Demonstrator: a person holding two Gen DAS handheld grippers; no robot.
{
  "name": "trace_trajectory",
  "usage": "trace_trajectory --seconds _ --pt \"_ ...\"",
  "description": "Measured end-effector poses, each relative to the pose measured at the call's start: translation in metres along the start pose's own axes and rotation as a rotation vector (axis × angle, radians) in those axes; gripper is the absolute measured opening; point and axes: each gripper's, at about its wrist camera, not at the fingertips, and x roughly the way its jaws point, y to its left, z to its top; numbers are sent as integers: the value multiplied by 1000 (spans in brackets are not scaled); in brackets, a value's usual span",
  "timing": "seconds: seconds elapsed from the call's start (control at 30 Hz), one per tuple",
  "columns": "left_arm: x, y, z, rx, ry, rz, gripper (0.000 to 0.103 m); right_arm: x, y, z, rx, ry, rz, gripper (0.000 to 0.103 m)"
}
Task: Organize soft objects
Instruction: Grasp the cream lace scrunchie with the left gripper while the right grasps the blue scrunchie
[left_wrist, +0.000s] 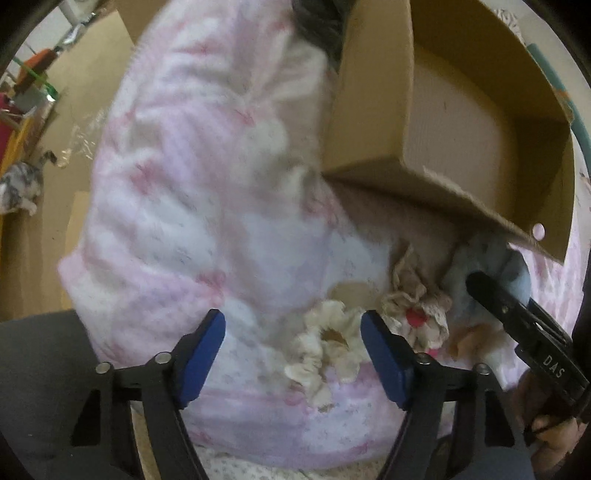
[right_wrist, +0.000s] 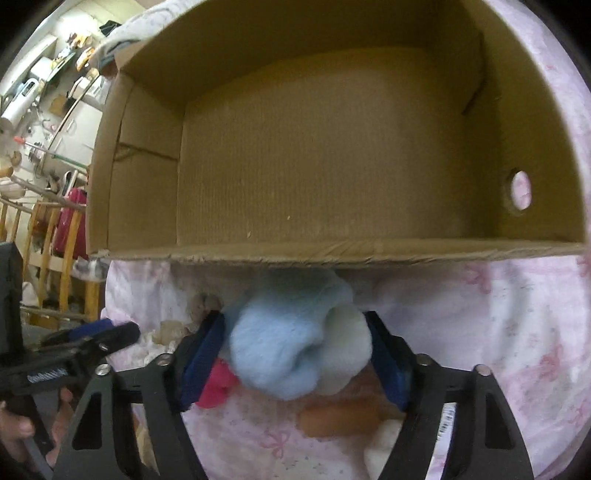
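On the pink blanket (right_wrist: 517, 332), by the cardboard box (right_wrist: 332, 147):
Right gripper (right_wrist: 295, 354): pinching the blue fluffy sock ball (right_wrist: 273, 347) from both sides.
Left gripper (left_wrist: 291, 347): wide open, holding nothing, over a cream scrunchie (left_wrist: 325, 347).
Feel: likely light, squishy, not breakable.
Hold: best around the fat middle.

We've got loads of room inside the cardboard box (right_wrist: 332, 155), its floor bare and the top wide open, so that's the easy way in. The near wall's rim stands right ahead of the right hand-held gripper (right_wrist: 295, 354), whose jaws are stuffed with the blue fluffy ball (right_wrist: 280, 343). On the left, frilly scrunchies (left_wrist: 328, 347) and the bunched pink blanket (left_wrist: 192, 184) crowd the left hand-held gripper (left_wrist: 293, 347).
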Motion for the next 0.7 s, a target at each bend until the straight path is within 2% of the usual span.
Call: trace_trajectory --seconds 0.07,0.1,0.17,0.27,0.3,0.33,0.37,0.47,0.57,0.7 --pt "6 -5 -2 23 9 5 73 -1 2 -1 -16 -4 -6 74" --pt "9 -7 -3 32 21 0 71 -2 2 -1 -20 -4 -1 64" --pt "18 -11 -5 39 46 -12 57 -4 2 -3 -22 -2 6 51" --pt "26 -15 -7 50 66 -15 45 -10 1 -5 -26 -16 26 39" --pt "26 -16 -7 52 59 -23 40 -11 2 -5 -32 -26 31 37" --pt "26 -18 -7 53 56 -40 29 -14 3 -5 -40 -38 35 36" --pt "25 -18 -7 52 56 -58 24 -16 3 -5 -45 -50 38 35" --pt "16 -18 -6 48 37 -77 17 -26 1 -6 -39 -73 58 34" --pt "-6 -10 -11 27 11 -102 17 -32 -7 -7 -22 -78 66 34" --pt "-10 -2 -15 3 9 -114 16 -36 -12 -8 -4 -88 68 34"
